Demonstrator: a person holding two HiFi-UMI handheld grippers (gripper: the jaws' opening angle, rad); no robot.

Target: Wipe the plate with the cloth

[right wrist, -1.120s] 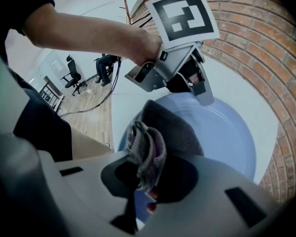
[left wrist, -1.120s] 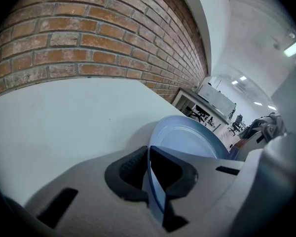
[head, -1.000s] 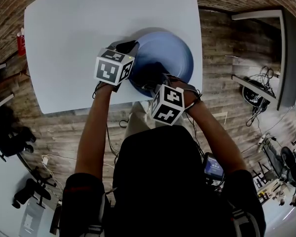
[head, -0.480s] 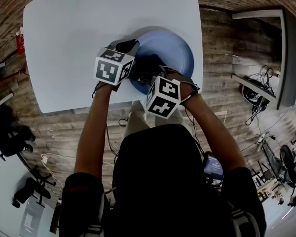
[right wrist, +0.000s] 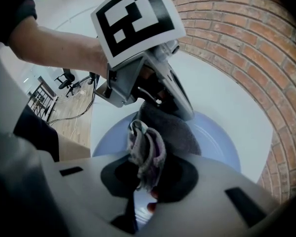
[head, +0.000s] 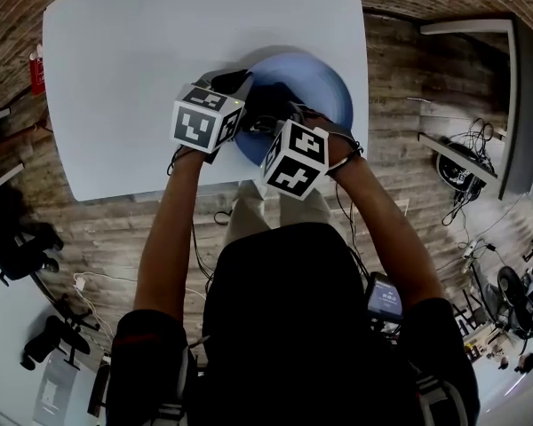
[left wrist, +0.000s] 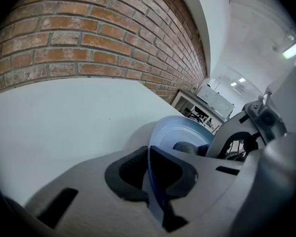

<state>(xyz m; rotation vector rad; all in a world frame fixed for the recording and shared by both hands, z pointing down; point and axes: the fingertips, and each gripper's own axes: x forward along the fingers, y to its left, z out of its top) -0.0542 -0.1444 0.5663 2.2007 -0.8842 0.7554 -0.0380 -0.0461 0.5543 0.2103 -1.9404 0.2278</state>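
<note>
Left gripper [left wrist: 150,179] is clamped on the rim of the blue plate [head: 324,82] at the plate's 9 o'clock, near the white table's [head: 142,51] 5 o'clock corner. Right gripper [right wrist: 138,179] pinches a bunched grey cloth [right wrist: 149,149] over the plate's inside. From the head view, marker cubes [head: 204,116] block the plate's 7 o'clock side. A red object [head: 37,76] stands at the table's 9 o'clock edge. Cables [head: 466,162] lie on the wood floor [head: 400,105] at 3 o'clock.

Place looked like lab or office workspace. Brick wall [left wrist: 89,38] stood behind white table [head: 160,60]; floor [head: 400,105] was wood plank. Loose cables [head: 473,140] lay at 3 o'clock, black office chairs [head: 18,247] at 8 o'clock, electronic gear [head: 513,298] at 4 o'clock.
</note>
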